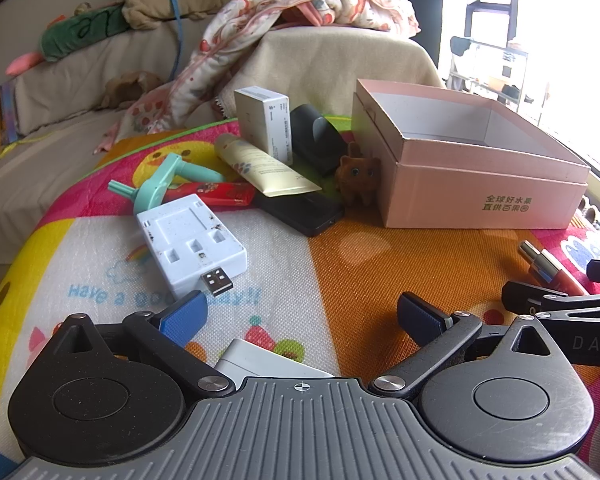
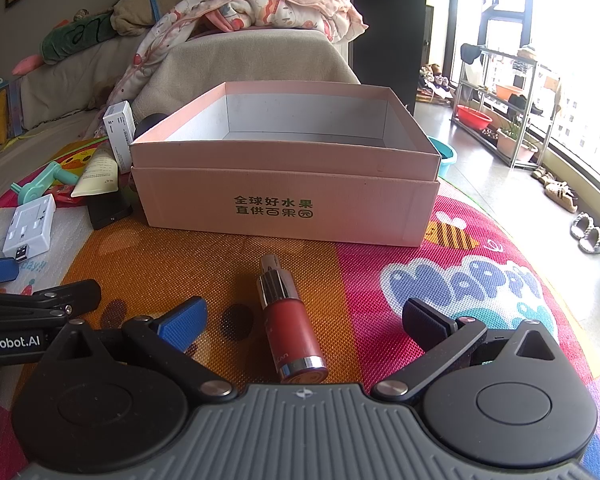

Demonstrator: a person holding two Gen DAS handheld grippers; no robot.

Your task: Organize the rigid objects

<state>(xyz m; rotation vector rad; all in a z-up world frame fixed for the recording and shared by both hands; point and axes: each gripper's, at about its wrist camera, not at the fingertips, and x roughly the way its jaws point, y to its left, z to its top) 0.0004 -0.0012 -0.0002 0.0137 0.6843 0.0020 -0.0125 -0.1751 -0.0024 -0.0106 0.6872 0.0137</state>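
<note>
Both grippers, left (image 1: 302,316) and right (image 2: 302,316), hover wide open and empty over a colourful play mat (image 2: 440,280). A red bottle (image 2: 292,332) lies between the right gripper's fingers, untouched. The pink box (image 2: 284,184) sits beyond.

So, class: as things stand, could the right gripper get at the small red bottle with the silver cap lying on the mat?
Probably yes: the right gripper is open, the red bottle lies between its fingers, and nothing covers it.

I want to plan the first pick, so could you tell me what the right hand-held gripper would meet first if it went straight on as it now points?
Most likely the red bottle, lying on the mat between the open fingers of the right hand-held gripper. The pink box stands beyond it.
</note>
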